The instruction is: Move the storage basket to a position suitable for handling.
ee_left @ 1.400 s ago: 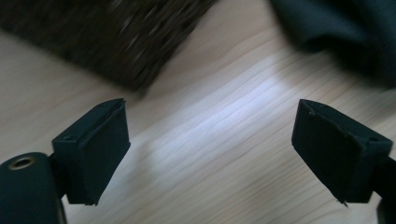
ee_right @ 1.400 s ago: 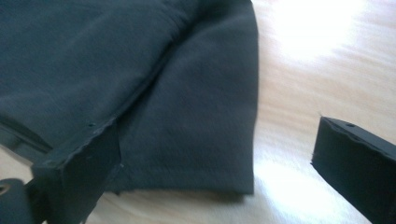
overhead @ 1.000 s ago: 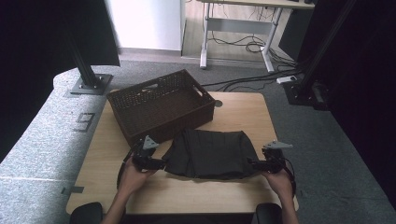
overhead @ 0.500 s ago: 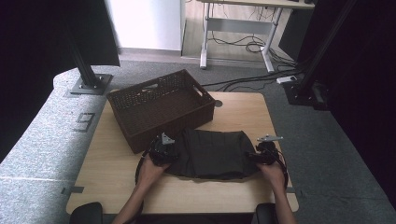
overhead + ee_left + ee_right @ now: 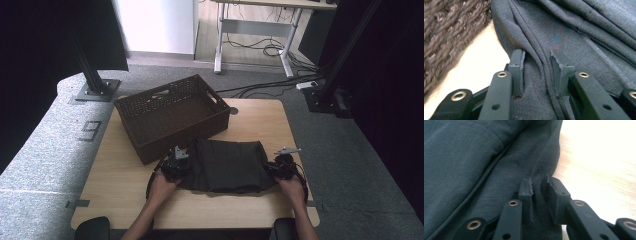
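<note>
1. The folded dark cloth (image 5: 229,165) lies on the wooden table (image 5: 115,190), near your edge, with its far left corner touching or almost touching the brown woven basket (image 5: 170,115). You hold it from both sides.

2. Your left gripper (image 5: 539,67) has its jaws partly open, with several folded seams of the cloth between them. There is a gap at the pads, so the cloth looks only loosely taken. If you lift now, the thick layers may slide out and the fold will open.

3. Your right gripper (image 5: 540,192) has its jaws much closer together, on a thin edge of the cloth near the bare table. It seems to pinch only the edge. If you pull hard, this small bite may slip off, or only the top layer will come up.

4. If one side holds and the other does not, the cloth will hang from one hand and lose its folded shape.

5. The basket stands just beyond your left hand (image 5: 162,187). A forward move on that side could push the gripper or the cloth against its wall and shift it.
</note>
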Demonstrator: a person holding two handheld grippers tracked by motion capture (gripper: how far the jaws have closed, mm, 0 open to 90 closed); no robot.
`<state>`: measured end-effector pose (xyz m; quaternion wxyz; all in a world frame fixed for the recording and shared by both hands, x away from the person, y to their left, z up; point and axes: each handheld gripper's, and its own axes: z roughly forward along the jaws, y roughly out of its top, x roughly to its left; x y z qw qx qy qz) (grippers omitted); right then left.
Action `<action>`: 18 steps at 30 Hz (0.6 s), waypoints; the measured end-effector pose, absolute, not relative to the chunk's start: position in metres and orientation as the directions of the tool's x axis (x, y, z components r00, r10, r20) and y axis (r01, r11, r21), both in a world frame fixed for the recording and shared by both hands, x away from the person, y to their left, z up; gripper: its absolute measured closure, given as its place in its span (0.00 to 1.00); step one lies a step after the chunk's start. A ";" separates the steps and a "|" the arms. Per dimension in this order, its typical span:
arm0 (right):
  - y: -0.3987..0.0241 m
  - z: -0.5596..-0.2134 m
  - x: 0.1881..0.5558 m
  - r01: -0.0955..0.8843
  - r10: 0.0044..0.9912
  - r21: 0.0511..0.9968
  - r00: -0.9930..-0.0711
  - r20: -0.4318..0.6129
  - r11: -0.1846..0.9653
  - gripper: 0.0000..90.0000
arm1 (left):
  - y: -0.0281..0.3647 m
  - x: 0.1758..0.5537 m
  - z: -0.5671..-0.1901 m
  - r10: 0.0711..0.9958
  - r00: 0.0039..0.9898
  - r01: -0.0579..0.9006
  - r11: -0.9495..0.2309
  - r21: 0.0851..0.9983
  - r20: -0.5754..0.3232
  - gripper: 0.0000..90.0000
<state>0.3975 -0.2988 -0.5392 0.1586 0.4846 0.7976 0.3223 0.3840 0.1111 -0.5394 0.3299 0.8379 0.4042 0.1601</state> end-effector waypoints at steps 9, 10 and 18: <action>-0.283 -0.539 0.371 0.647 0.831 0.668 -0.551 0.077 0.367 0.84 | 0.130 0.357 -0.538 0.788 0.615 0.584 -0.453 0.673 -0.003 0.71; -0.283 -0.539 0.371 0.647 0.831 0.668 -0.551 0.077 0.367 0.84 | 0.132 0.354 -0.538 0.789 0.614 0.585 -0.451 0.674 -0.004 0.71; -0.265 -0.539 0.355 0.628 0.803 0.668 -0.592 0.076 0.399 0.84 | 0.151 0.329 -0.538 0.800 0.600 0.599 -0.436 0.672 -0.016 0.70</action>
